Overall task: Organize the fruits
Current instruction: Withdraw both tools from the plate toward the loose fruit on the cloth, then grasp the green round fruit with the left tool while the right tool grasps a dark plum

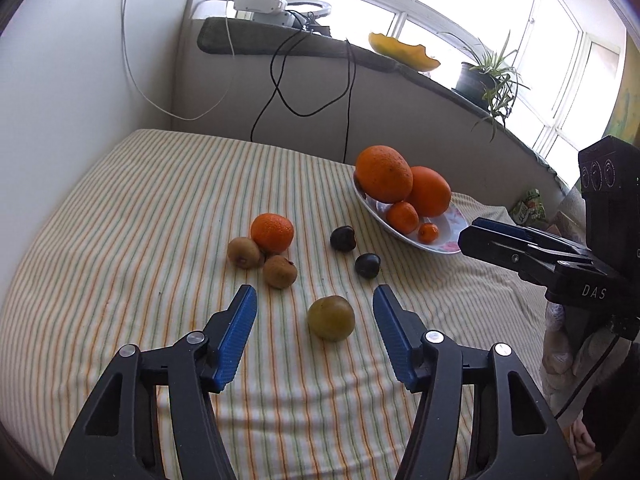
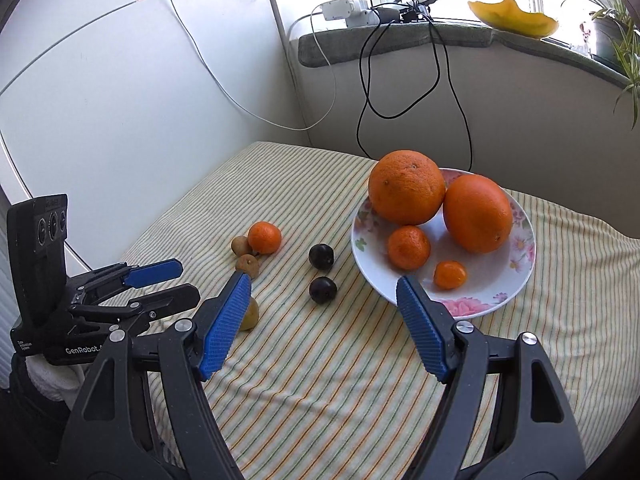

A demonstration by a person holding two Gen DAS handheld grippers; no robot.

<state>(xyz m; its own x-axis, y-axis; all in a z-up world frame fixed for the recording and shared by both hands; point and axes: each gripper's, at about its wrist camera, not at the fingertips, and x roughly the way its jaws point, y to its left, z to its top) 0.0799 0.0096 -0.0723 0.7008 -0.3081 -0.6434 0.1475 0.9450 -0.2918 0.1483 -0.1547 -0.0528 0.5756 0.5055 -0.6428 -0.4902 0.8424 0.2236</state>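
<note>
Between the left jaws: the yellow-green plum (image 1: 331,317) lies on the striped cloth (image 1: 120,240), a little ahead of the blue pads (image 1: 236,340) and touching neither one.
Left gripper (image 1: 315,294): jaws wide open, holding nothing.
Ahead of the left jaws: two dark plums (image 1: 343,237), a loose mandarin (image 1: 272,233) and two brown kiwis (image 1: 243,253) that lie against it.
Right gripper (image 2: 323,283): jaws also wide open, empty, low over the cloth.
Beyond the right jaw tips: the flowered plate (image 2: 472,304), its near rim just behind the right-hand finger.
On the plate: two big oranges (image 2: 406,187) touching each other, and two small mandarins (image 2: 408,248) in front.
Behind the right gripper's left-hand finger: the yellow-green plum, mostly hidden, so its contact with the pad is perhaps only apparent.
</note>
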